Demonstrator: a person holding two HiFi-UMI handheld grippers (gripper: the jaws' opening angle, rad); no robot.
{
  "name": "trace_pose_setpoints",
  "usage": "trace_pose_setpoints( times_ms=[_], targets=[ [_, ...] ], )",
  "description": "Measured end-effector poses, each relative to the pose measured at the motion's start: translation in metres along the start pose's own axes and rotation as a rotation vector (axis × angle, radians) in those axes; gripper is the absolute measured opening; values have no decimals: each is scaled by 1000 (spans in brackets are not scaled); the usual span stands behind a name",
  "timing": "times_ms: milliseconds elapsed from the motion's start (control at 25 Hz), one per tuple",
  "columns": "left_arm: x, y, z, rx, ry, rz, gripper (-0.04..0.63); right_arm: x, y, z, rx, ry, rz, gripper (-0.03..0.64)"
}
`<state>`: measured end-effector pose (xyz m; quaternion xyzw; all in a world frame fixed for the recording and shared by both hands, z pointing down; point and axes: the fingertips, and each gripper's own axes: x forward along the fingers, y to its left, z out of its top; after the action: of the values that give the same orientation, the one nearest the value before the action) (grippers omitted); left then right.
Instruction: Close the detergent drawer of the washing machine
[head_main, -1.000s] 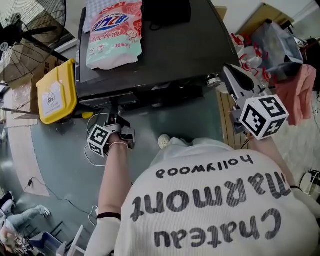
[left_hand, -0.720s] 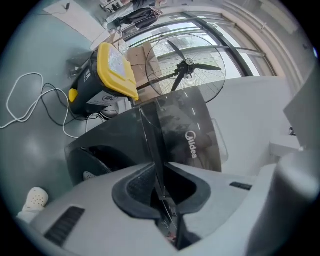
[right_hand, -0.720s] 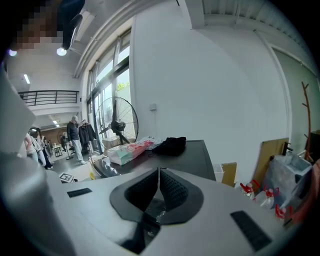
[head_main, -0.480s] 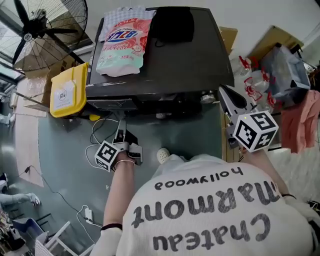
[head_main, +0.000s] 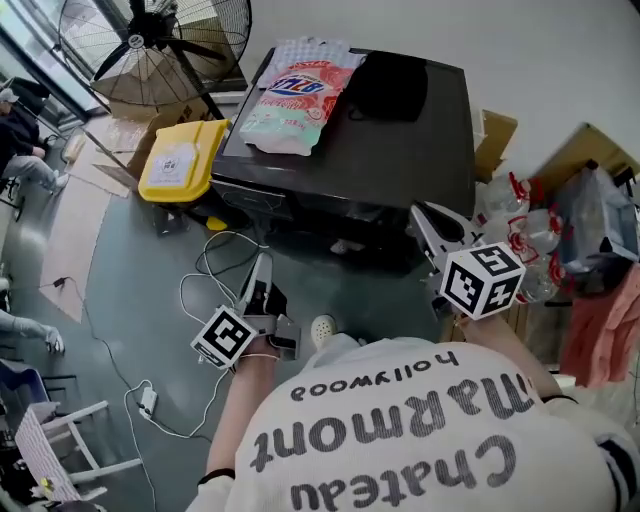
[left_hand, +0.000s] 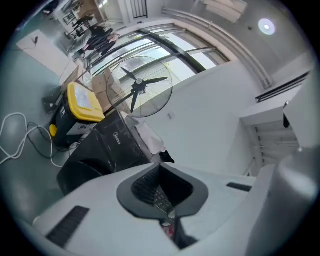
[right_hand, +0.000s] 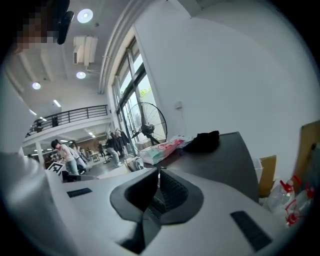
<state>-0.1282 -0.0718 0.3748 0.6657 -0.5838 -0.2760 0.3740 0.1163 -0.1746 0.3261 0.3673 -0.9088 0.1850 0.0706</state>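
The black washing machine (head_main: 400, 150) stands against the wall, with a pink-and-green detergent bag (head_main: 290, 95) and a black cloth (head_main: 390, 85) on its lid. The detergent drawer (head_main: 256, 197) at the upper left of its front looks flush with the panel. My left gripper (head_main: 261, 268) hangs shut and empty in front of the machine, well clear of the drawer. In the left gripper view the left gripper (left_hand: 161, 166) points level past the machine (left_hand: 107, 150). My right gripper (head_main: 420, 214) is shut on nothing near the machine's front right corner, and its tips (right_hand: 158, 171) meet over the lid (right_hand: 227, 150).
A yellow-lidded bin (head_main: 180, 160) stands left of the machine, with a floor fan (head_main: 160, 35) behind it. White cables (head_main: 215, 275) lie on the grey floor below my left gripper. Bottles and bags (head_main: 570, 240) crowd the right side. People stand in the hall (right_hand: 65, 152).
My left gripper has drawn back from the machine's upper front and risen, its jaws closing as it went. The head view has swung left. The right gripper has barely shifted.
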Motion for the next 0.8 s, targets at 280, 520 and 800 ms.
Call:
trace_pose_setpoints(
  times_ms=[280, 520, 800],
  targets=[
    [-47, -38, -12, 156, -107, 64, 8, -3, 32, -5, 23, -3, 165, 35],
    [-90, -38, -30, 285, -210, 259, 8, -16, 60, -19, -26, 31, 288, 35],
    [-121, -37, -62, 320, -220, 371, 8, -31, 62, -41, -56, 76, 303, 35]
  ],
)
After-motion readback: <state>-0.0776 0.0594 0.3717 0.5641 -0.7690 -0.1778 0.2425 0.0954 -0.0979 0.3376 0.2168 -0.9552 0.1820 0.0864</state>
